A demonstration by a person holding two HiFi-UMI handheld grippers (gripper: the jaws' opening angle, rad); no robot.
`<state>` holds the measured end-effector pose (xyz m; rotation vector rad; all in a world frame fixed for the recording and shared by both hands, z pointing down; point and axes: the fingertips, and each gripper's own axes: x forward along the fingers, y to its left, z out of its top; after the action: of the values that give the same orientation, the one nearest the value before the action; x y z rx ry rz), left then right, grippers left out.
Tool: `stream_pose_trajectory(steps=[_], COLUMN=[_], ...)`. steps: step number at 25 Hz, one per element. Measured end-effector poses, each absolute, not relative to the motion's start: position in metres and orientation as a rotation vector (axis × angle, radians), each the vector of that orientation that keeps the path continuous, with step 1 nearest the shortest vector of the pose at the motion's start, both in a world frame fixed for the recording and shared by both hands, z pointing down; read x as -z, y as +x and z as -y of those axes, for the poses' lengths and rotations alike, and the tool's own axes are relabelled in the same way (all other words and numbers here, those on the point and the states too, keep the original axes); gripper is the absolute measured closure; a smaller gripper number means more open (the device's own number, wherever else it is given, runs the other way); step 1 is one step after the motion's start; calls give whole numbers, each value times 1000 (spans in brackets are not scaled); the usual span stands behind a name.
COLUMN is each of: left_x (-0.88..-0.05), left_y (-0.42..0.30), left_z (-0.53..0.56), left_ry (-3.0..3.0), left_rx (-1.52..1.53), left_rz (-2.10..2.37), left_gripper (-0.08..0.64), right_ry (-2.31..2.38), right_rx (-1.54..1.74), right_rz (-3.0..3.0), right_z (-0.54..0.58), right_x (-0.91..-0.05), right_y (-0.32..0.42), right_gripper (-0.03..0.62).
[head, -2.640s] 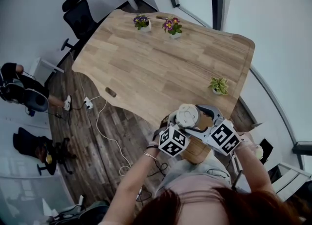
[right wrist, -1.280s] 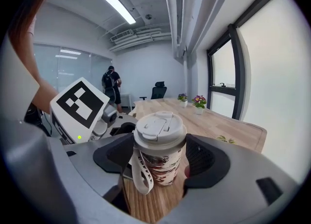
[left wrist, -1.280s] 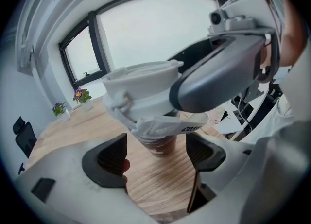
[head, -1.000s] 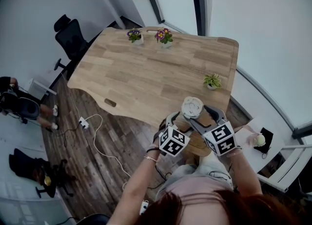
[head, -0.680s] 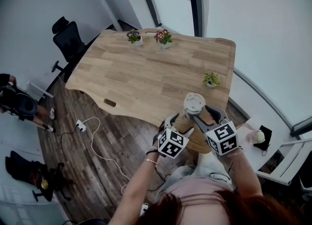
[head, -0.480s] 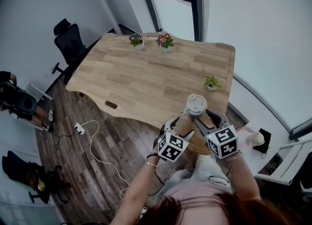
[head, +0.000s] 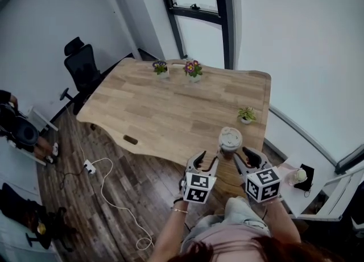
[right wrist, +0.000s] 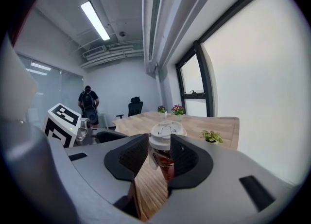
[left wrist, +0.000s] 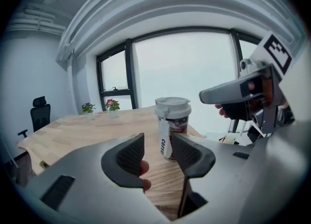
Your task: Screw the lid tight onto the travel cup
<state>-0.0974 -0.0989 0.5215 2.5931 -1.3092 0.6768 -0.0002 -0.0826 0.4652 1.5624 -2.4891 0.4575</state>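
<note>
Office room, white walls, dark-framed window at the top of the head view; pale wooden table across the centre. Item: travel cup, upright on the table's near edge, lower centre of the head view, with its white lid seated on top. A white tag with print hangs down its side in the left gripper view. Left gripper: just lower left of the cup and apart from it. Its jaws have just been closing and now stand part-way apart with nothing between the pads; the cup shows beyond the gap. Right gripper: just lower right of the cup. Its jaws have likewise just been closing and keep a narrow gap, gripping nothing; the cup stands past their tips, framed in the gap. Marker cubes sit at the bottom of the head view, one on each gripper. Small green potted plant near the table's right edge, above the cup. Two flowering pot plants at the far end, side by side. Black office chair at upper left, off the table's corner. White cable trails over the dark plank floor at lower left. A person stands in the far background of the right gripper view.
</note>
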Motion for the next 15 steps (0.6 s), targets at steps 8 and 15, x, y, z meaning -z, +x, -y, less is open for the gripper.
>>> stream_pose_trajectory(steps=[8, 15], left_x=[-506, -496], left_y=[-108, -104], left_z=[98, 96], left_ry=[2494, 2438], left_rx=[-519, -502], left_rz=[1471, 1565], left_gripper=[494, 552], right_ry=[1675, 1638], right_rx=[-463, -426], right_rz=[2473, 2490], right_z=[90, 86], right_x=[-456, -447], right_y=[15, 20], right_gripper=[577, 592])
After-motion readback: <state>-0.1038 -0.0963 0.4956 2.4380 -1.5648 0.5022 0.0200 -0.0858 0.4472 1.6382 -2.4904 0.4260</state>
